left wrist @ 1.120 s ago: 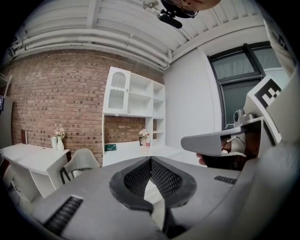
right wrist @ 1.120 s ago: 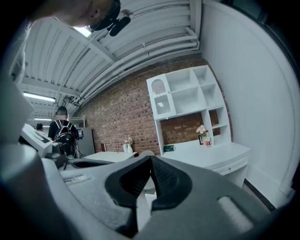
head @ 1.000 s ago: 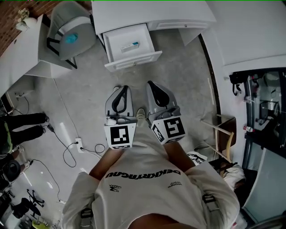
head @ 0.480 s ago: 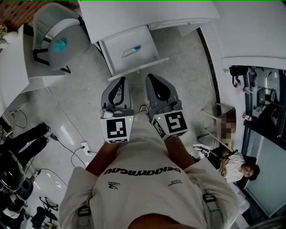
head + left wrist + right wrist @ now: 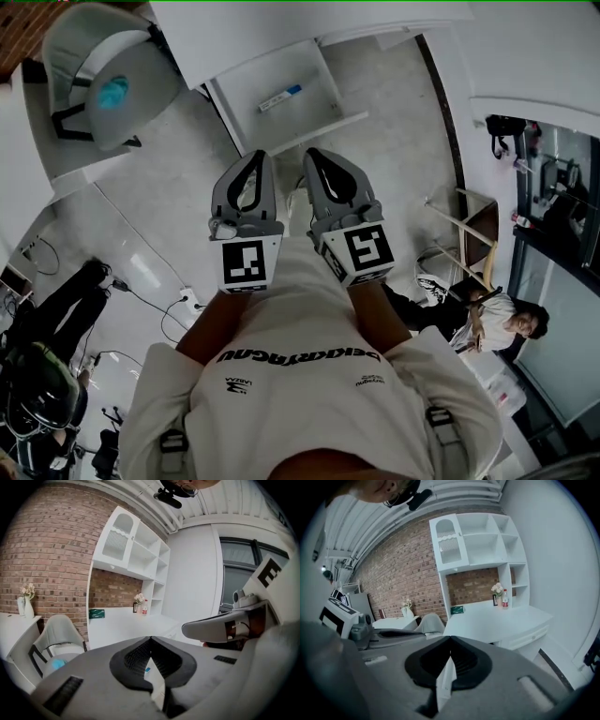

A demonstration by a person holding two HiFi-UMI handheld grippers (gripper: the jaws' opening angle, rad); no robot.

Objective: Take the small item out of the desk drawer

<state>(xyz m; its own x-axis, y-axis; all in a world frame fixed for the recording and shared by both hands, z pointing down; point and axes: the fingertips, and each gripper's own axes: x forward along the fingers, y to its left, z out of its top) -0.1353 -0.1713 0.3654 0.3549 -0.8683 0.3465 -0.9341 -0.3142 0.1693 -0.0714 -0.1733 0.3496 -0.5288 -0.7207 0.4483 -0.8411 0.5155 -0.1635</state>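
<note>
The white desk drawer [image 5: 314, 133] stands pulled open under the desk top [image 5: 272, 28], at the top of the head view. A small white item with a blue end [image 5: 281, 97] lies on the drawer's floor. My left gripper [image 5: 257, 155] and right gripper [image 5: 312, 152] are held side by side, tips pointing at the drawer's front and a little short of it. Both are shut with nothing between the jaws. In the left gripper view the tips [image 5: 150, 639] meet, and the item's blue end [image 5: 147, 670] shows through the gap. The right gripper's tips [image 5: 450, 639] also meet.
A grey chair [image 5: 103, 75] with a teal cushion stands left of the drawer. A person [image 5: 487, 319] sits at the right, near a wooden stool [image 5: 469, 234]. Cables [image 5: 187, 300] lie on the floor at the left. A green box [image 5: 457, 609] and a bottle [image 5: 505, 598] stand on the desk.
The drawer has come closer to both grippers as the person moved toward the desk. Both grippers stayed shut and side by side.
</note>
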